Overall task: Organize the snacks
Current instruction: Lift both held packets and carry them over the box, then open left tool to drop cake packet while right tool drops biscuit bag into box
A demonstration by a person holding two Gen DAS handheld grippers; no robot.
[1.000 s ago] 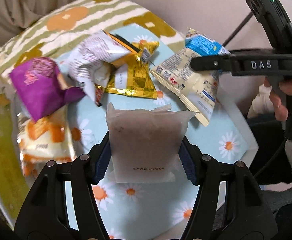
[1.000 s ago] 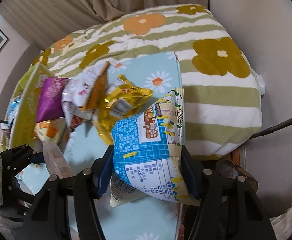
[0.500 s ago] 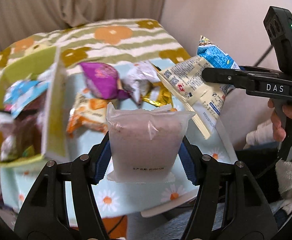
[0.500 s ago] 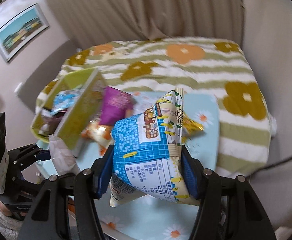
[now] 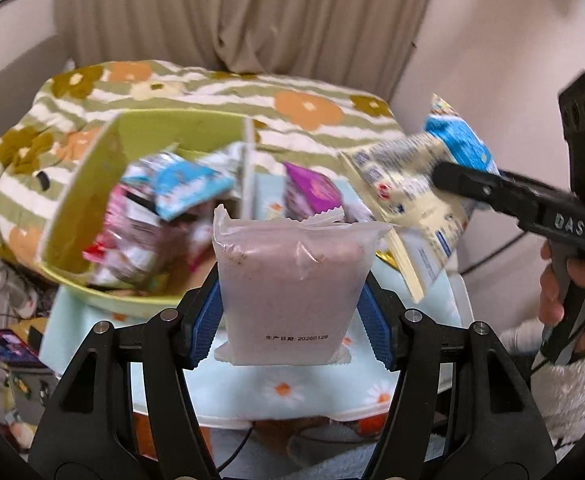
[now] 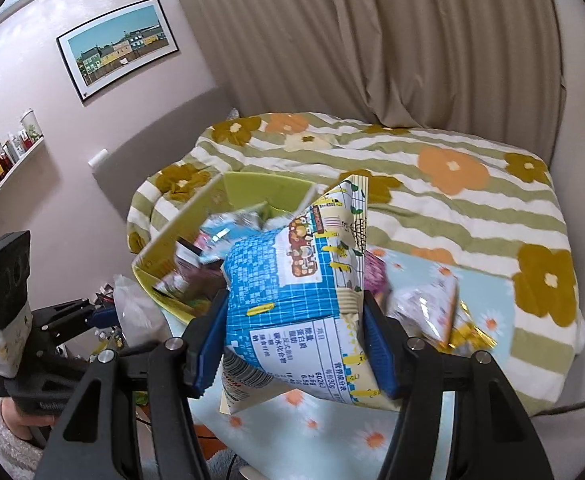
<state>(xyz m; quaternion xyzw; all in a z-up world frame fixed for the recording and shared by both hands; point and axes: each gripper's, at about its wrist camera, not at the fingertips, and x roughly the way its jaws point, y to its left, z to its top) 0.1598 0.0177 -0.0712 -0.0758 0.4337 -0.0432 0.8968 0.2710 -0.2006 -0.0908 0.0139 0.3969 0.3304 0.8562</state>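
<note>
My left gripper (image 5: 290, 320) is shut on a clear packet of pinkish cake (image 5: 288, 284), held in the air over the daisy tablecloth (image 5: 292, 392). My right gripper (image 6: 294, 344) is shut on a blue and cream snack bag (image 6: 292, 308); the same bag (image 5: 420, 184) and the right gripper (image 5: 452, 178) show at the right of the left wrist view. Behind both stands a lime green box (image 5: 92, 184) with several snack packets inside (image 5: 164, 208); in the right wrist view the green box (image 6: 184, 224) is left of centre. The left gripper (image 6: 104, 316) sits low left there.
A purple packet (image 5: 312, 192) lies right of the box's white divider (image 5: 248, 168). A silver packet (image 6: 424, 304) and a gold one (image 6: 472, 336) lie on the cloth at right. A flowered striped quilt (image 6: 452, 200) lies behind; curtain and walls beyond.
Both grippers rose with their packets and swung left. The green box has come into view behind them, and the loose packets on the cloth have dropped out to the right.
</note>
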